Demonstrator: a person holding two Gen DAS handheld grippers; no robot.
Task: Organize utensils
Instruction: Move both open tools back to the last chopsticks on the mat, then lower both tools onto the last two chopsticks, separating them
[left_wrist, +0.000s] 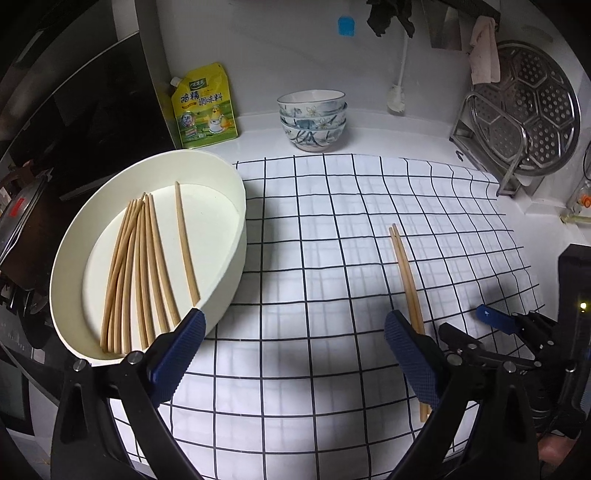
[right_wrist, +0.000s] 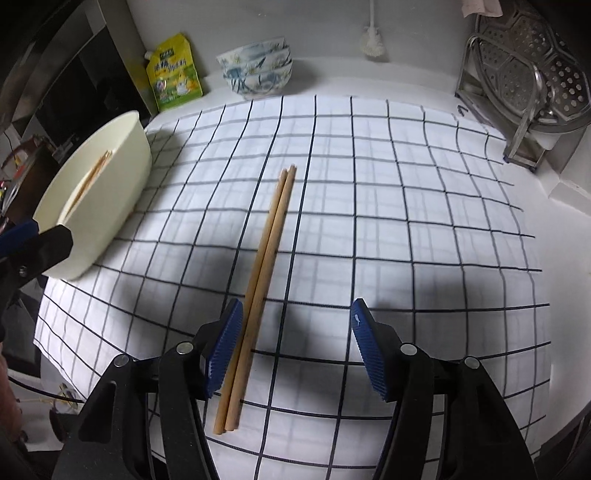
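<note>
We are cataloguing: a pair of pale wooden chopsticks (right_wrist: 264, 280) lying side by side on the white cloth with dark grid lines (right_wrist: 406, 221), centre of the right wrist view. Our right gripper (right_wrist: 295, 350) is hovering over their near ends, jaws parted, grasping nothing. Our left gripper (left_wrist: 293, 354) is spreading its jaws wide, released, at lower centre. A cream oval plastic tub (left_wrist: 236, 236), left of frame, is holding more wooden chopsticks (left_wrist: 144, 273)
</note>
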